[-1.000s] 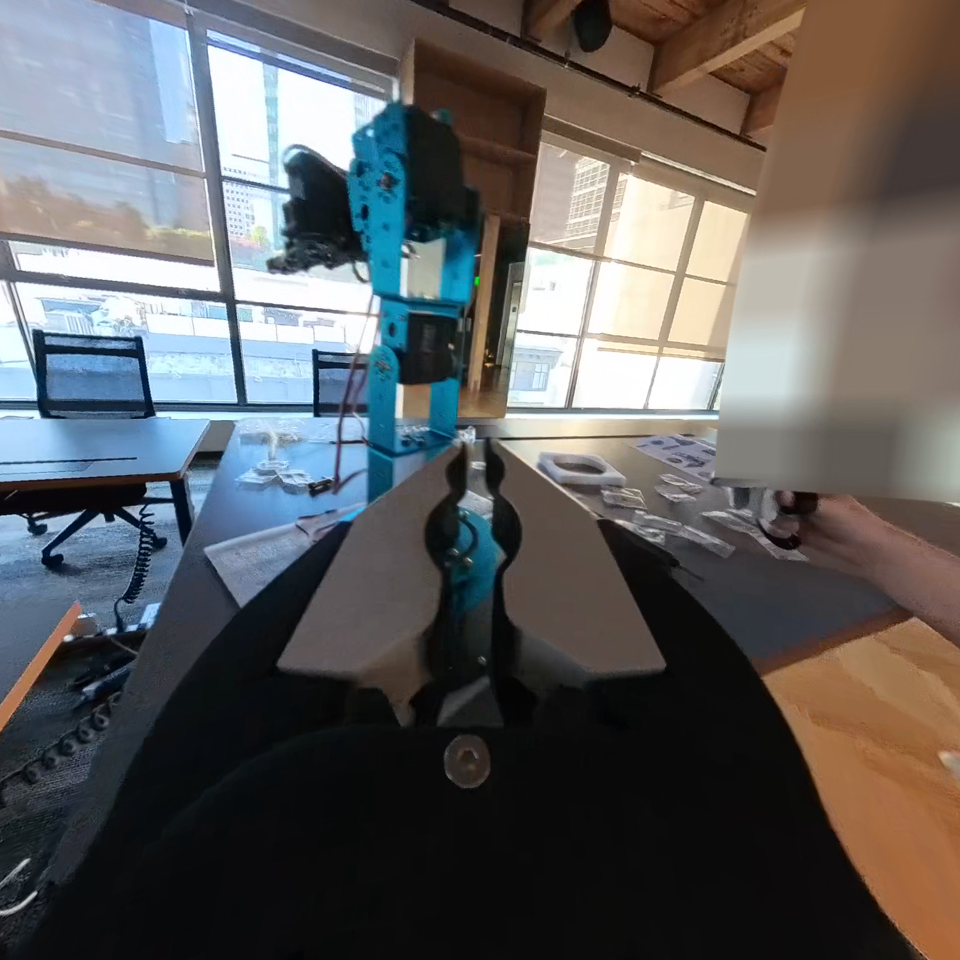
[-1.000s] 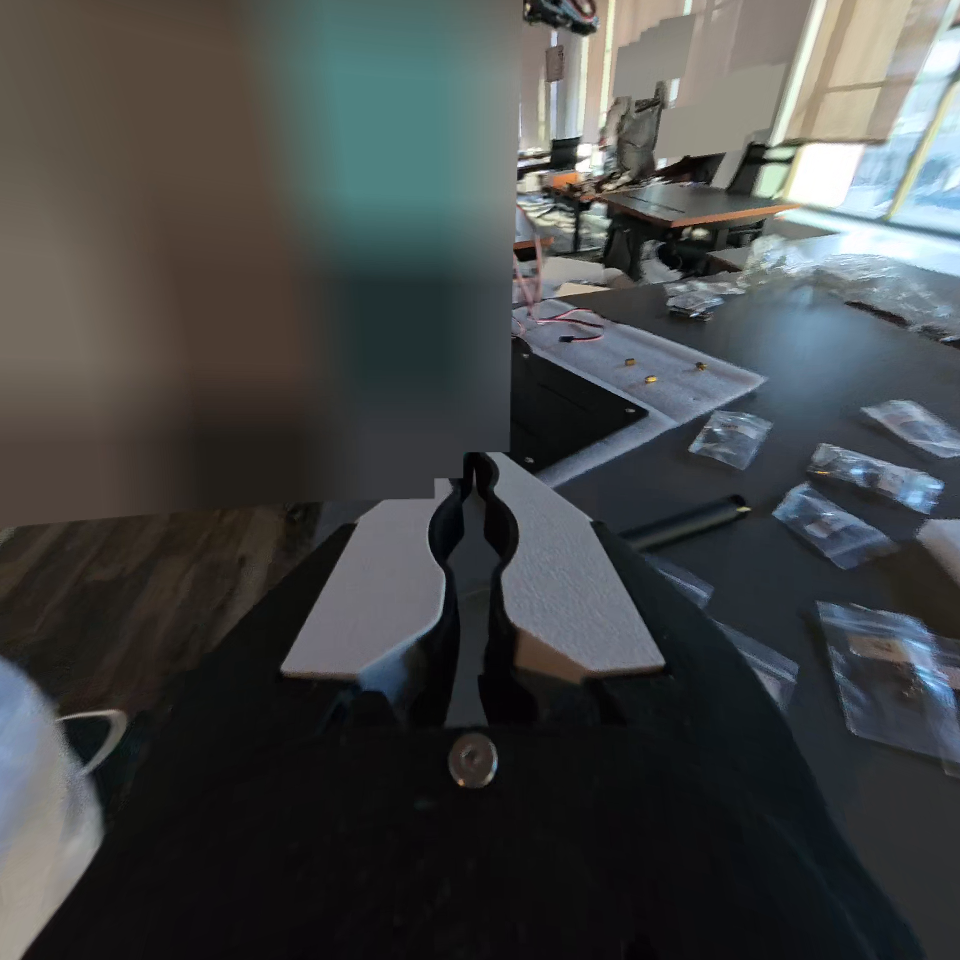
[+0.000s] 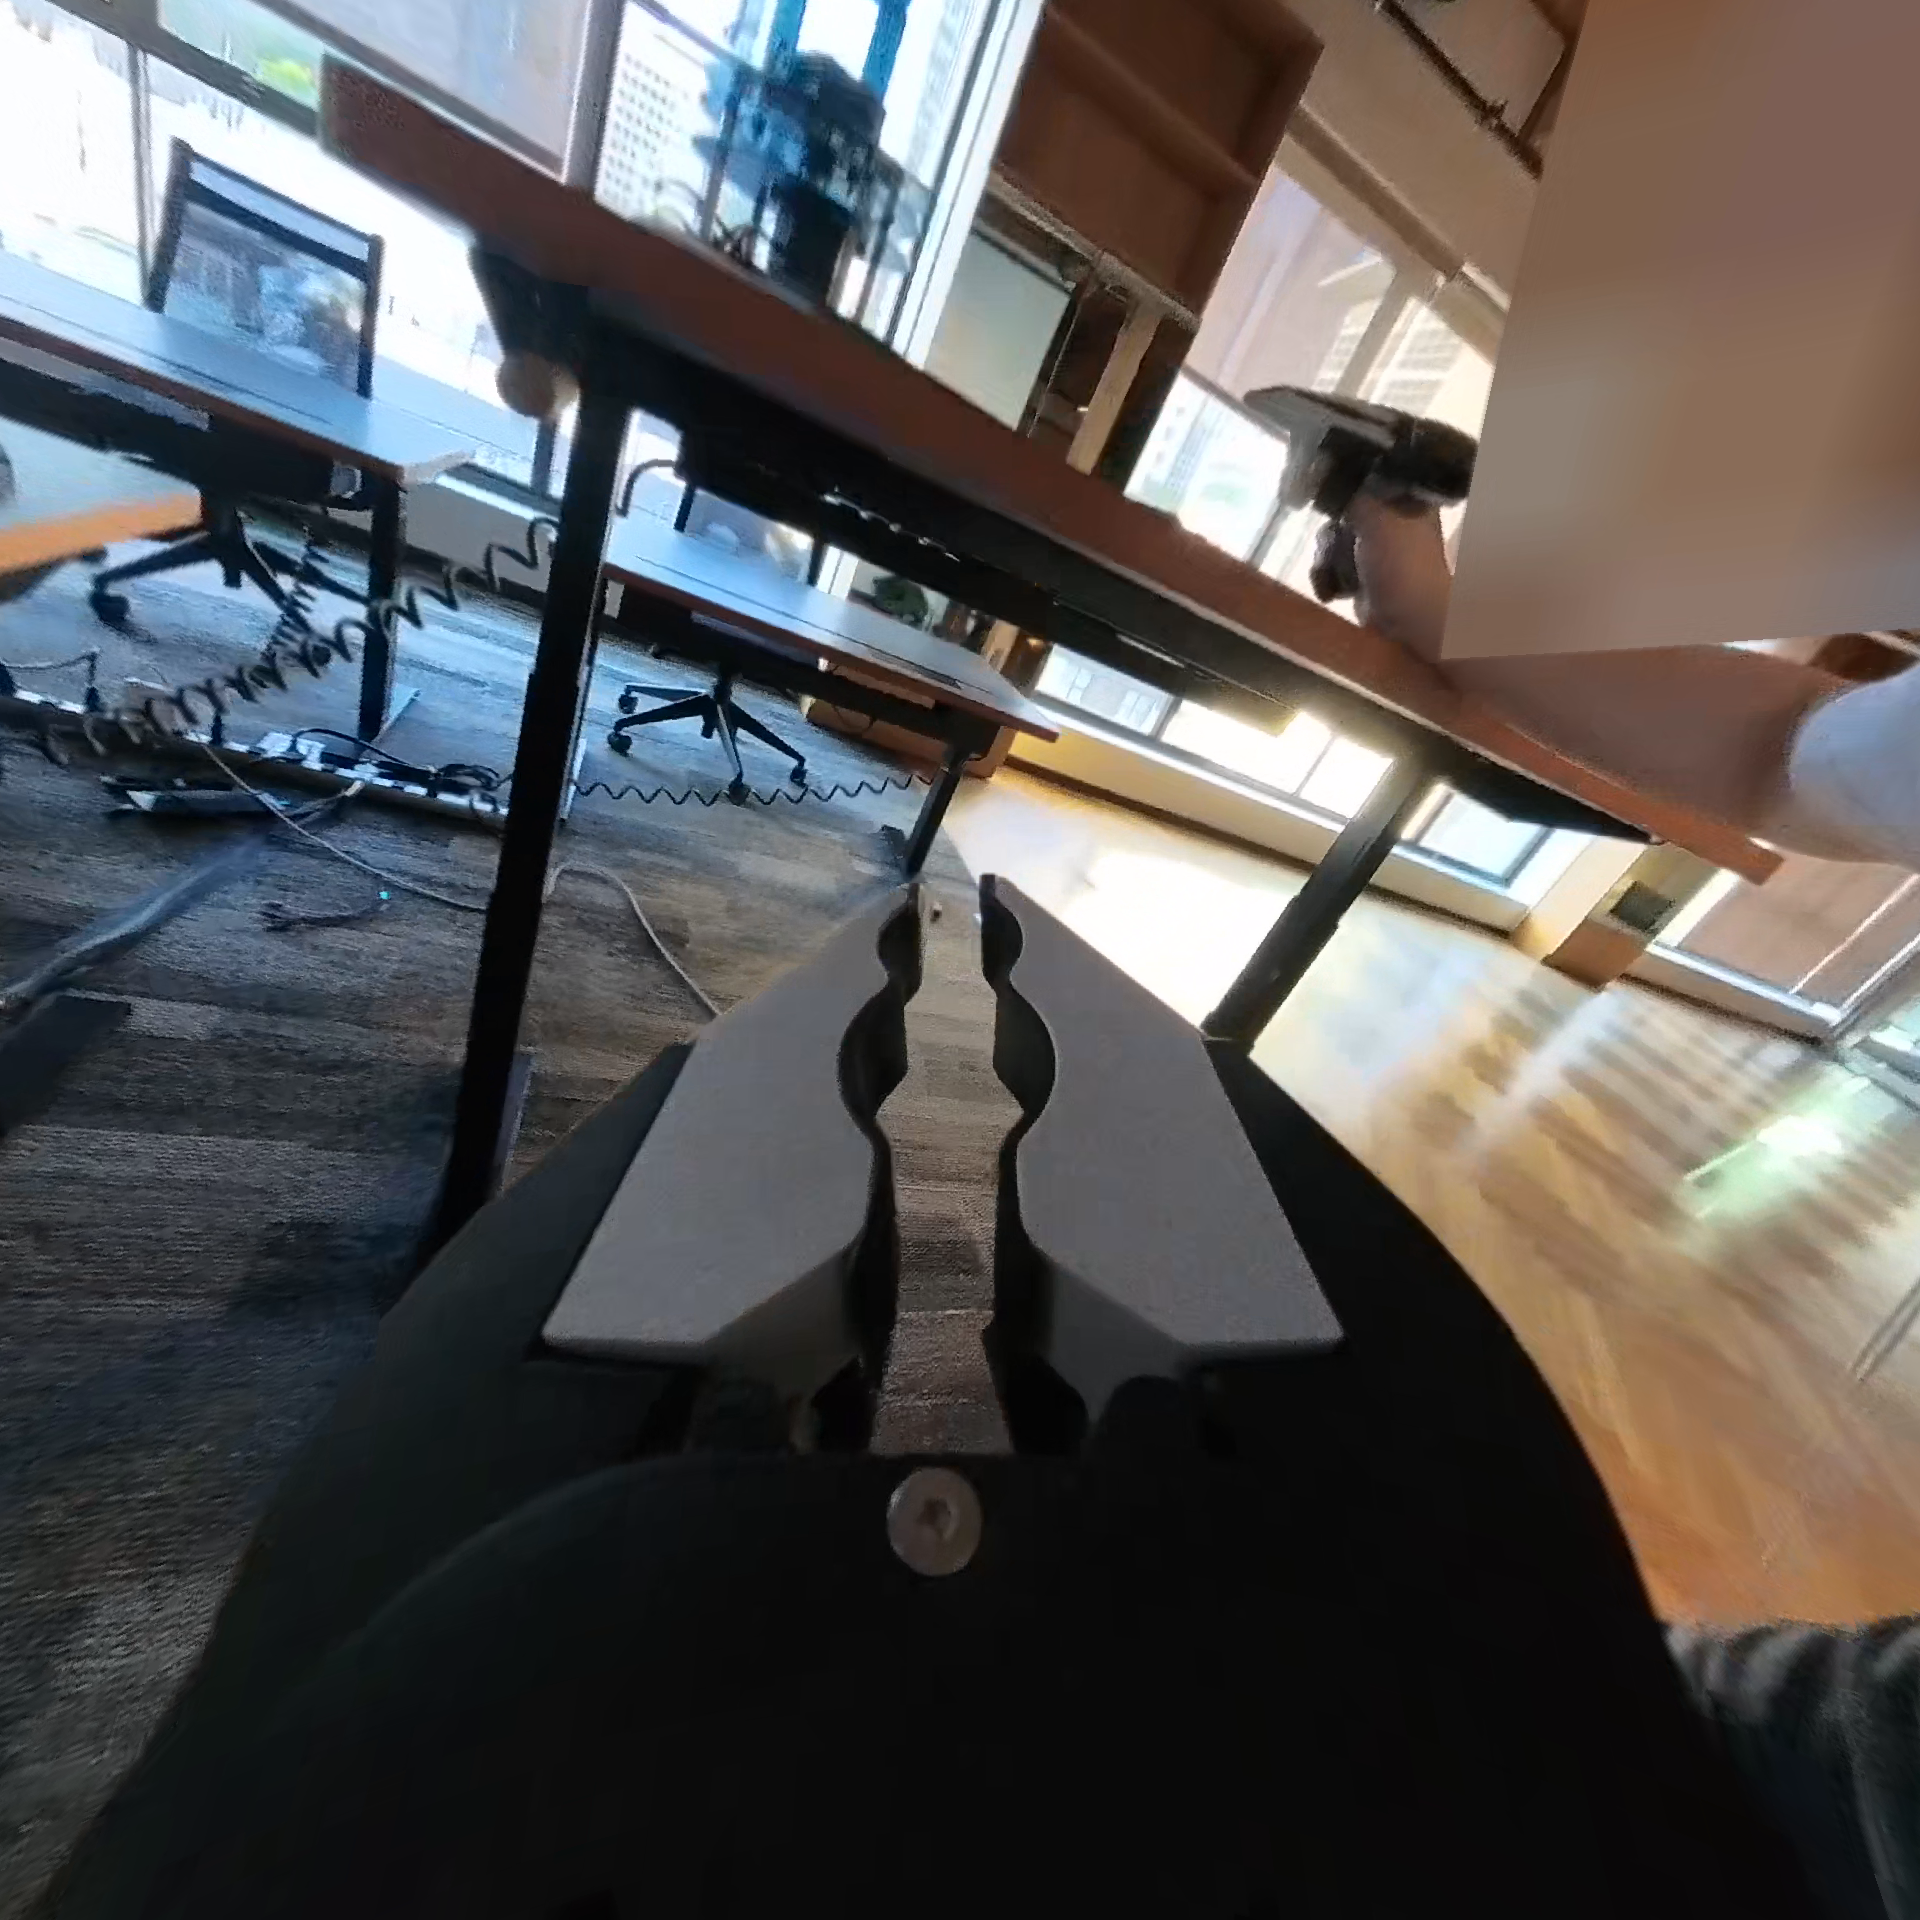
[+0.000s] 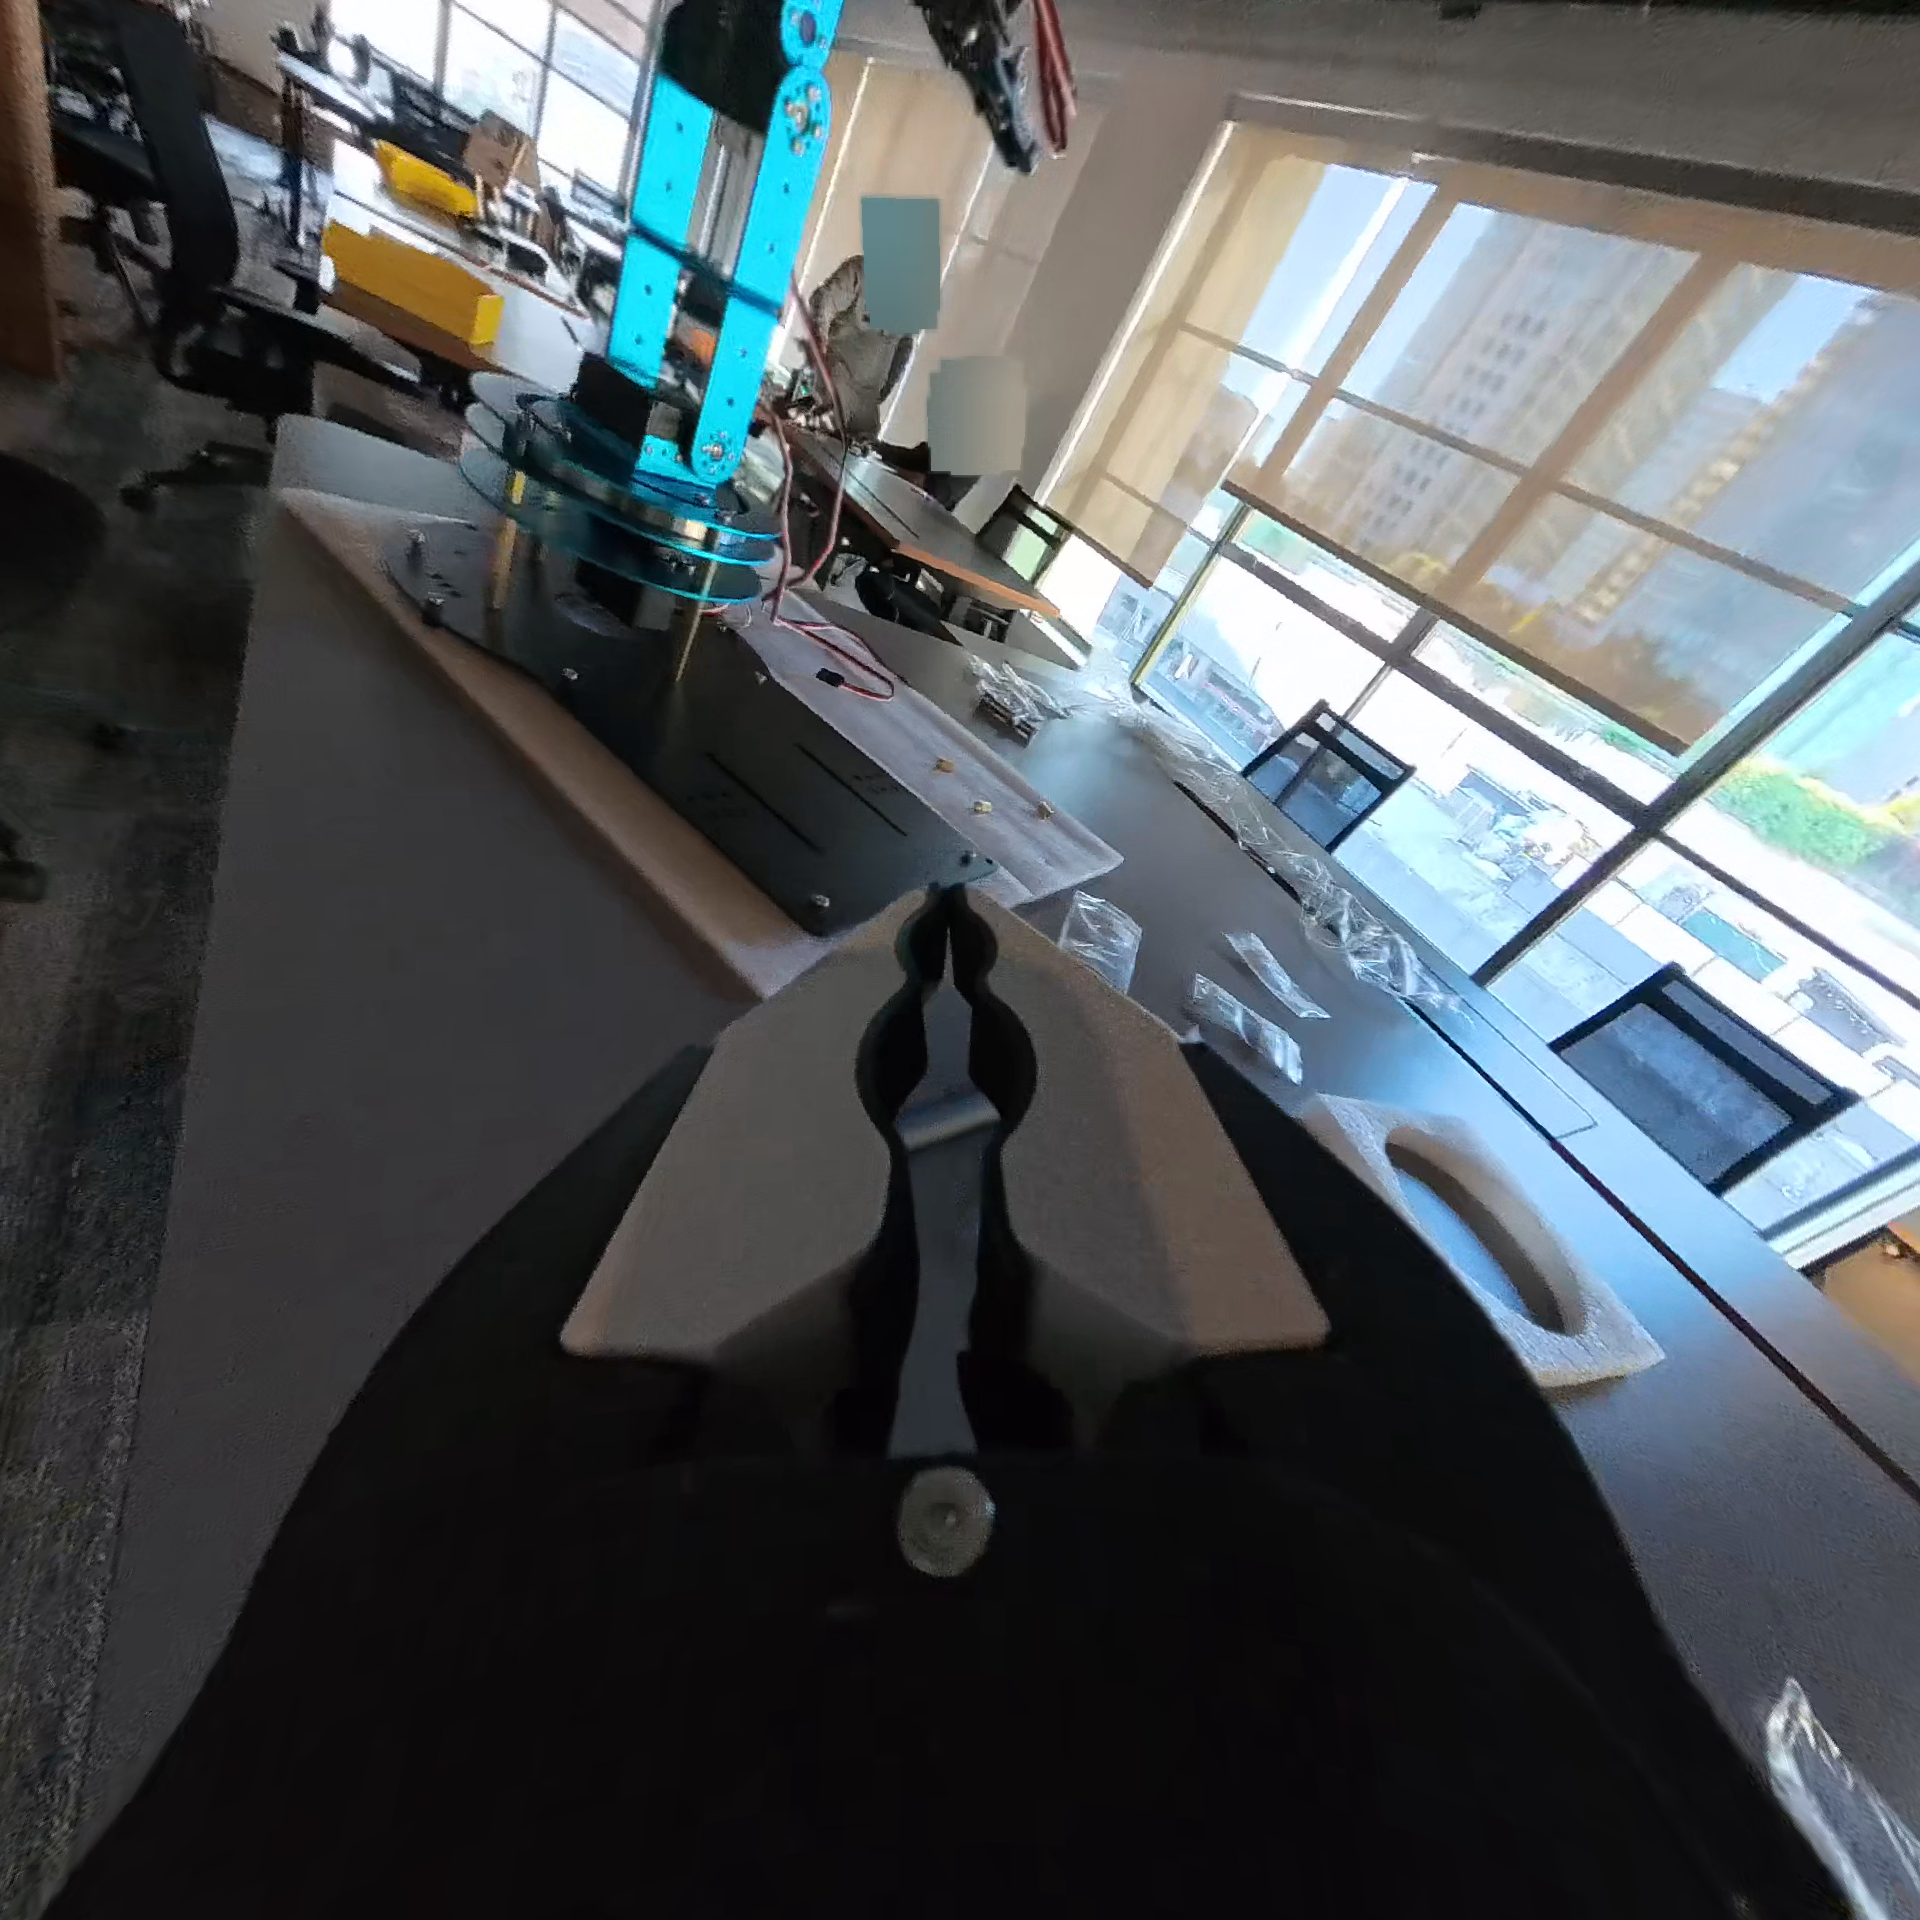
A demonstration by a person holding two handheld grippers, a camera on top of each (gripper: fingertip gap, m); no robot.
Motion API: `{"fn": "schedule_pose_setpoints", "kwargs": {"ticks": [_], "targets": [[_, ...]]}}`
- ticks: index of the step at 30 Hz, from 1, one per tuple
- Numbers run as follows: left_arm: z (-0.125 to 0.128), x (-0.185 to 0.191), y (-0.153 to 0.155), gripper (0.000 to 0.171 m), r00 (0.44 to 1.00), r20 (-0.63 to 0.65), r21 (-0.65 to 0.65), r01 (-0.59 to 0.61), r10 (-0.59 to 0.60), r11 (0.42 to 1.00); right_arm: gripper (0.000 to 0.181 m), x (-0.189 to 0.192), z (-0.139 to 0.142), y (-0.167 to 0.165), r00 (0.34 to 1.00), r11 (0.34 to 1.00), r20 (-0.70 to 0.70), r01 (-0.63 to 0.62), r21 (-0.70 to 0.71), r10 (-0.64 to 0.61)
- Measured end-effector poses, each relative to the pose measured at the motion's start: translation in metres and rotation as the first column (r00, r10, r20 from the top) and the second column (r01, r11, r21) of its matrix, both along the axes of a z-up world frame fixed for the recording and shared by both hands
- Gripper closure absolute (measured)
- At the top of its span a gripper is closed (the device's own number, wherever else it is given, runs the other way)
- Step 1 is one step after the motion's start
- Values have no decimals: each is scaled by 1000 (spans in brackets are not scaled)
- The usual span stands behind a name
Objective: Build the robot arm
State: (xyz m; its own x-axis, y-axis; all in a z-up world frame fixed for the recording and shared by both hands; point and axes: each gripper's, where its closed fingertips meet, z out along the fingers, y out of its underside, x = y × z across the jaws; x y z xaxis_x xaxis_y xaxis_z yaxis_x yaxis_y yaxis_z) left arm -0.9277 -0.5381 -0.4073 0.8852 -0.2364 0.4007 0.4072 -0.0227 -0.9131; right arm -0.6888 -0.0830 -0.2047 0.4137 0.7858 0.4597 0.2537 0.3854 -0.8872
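Blue robot arm [image 4: 717,312] on black plate [image 4: 790,790]; right gripper [image 4: 948,928] pinched, empty.

On the table [image 4: 436,935] a foam sheet [image 4: 644,831] carries a plate [image 4: 727,758], with a small robot arm [image 4: 707,312] standing at its far end. Bags [image 4: 1242,1003] lie right of the sheet, a foam block [image 4: 1475,1236] nearer. Chairs [image 4: 1320,774] stand behind the table, before the windows [image 4: 1558,520].

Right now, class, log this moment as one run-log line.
left gripper: open, empty, below table, over floor | right gripper: shut, empty, at black plate corner | blue arm kit: upright
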Motion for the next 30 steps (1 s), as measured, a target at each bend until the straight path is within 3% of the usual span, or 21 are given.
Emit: {"fn": "schedule_pose_setpoints", "kwargs": {"ticks": [6,9,12,18,22,26,30], "targets": [[102,5,-4,155,974,-225,-97,-16,-6,995,181,3,-10,11,995,997,60,73,11,-73],[157,21,7,147,973,-216,-102,56,-77,993,181,6,-15,15,989,994,95,109,23,-111],[187,38,25,142,963,-216,-125,134,-159,983,181,4,-16,14,987,993,112,108,47,-113],[199,59,72,140,915,-253,-228,259,-314,939,181,-1,-8,7,994,993,78,69,90,-76],[195,49,108,145,894,-279,-261,280,-350,924,177,-3,-12,7,995,997,87,44,66,-49],[194,12,150,150,902,-281,-233,268,-329,935,177,-7,-17,0,989,995,143,24,99,-38],[183,-54,196,151,899,-317,-246,231,-303,941,170,-20,-15,-13,982,1000,188,31,4,-31]]}}
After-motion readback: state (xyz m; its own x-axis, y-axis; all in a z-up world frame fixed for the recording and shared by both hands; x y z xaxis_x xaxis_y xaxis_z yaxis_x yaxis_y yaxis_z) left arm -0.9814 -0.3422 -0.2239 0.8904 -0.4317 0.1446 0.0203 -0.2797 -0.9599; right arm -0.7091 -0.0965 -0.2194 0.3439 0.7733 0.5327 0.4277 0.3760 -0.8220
